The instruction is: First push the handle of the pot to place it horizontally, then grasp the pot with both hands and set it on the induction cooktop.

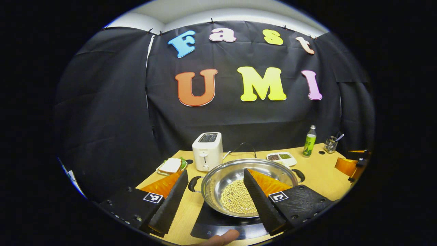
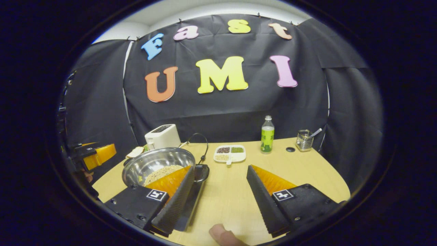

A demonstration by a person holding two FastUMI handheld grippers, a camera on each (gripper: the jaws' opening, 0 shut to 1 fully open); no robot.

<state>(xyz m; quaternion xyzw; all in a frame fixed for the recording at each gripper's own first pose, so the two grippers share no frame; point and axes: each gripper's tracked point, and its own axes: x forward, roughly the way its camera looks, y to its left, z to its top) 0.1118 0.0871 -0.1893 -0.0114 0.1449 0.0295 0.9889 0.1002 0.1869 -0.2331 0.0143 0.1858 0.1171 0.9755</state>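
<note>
Left gripper [image 1: 215, 201], left gripper view: fingers spread wide, holding nothing; the left finger lies outside the pot's left side handle [image 1: 193, 183], the right finger reaches over the pot's rim above the contents. The stainless pot [image 1: 235, 174], holding a layer of pale beans [image 1: 237, 201], sits on the black induction cooktop [image 1: 218, 225], which lies on the wooden table [image 1: 321, 177]. A second side handle [image 1: 299, 175] projects from the pot's right. A thumb tip [image 1: 222, 237] shows at the bottom edge.

Right gripper [image 2: 218, 198], right gripper view: fingers likewise wide apart, empty, with bare table between them; its left finger lies just beside the pot's [image 2: 153, 164] near side handle [image 2: 201, 172]. The other gripper [image 2: 92, 155] appears at far left.

Behind the pot: a white toaster [image 1: 207, 150], a plate with a sandwich [image 1: 170, 166], a divided dish of grains [image 2: 229, 153], a green-labelled bottle [image 2: 267, 135], and a wire utensil holder [image 2: 304, 140]. A thin wire bail [image 2: 199, 143] arches up behind the pot's rim.
</note>
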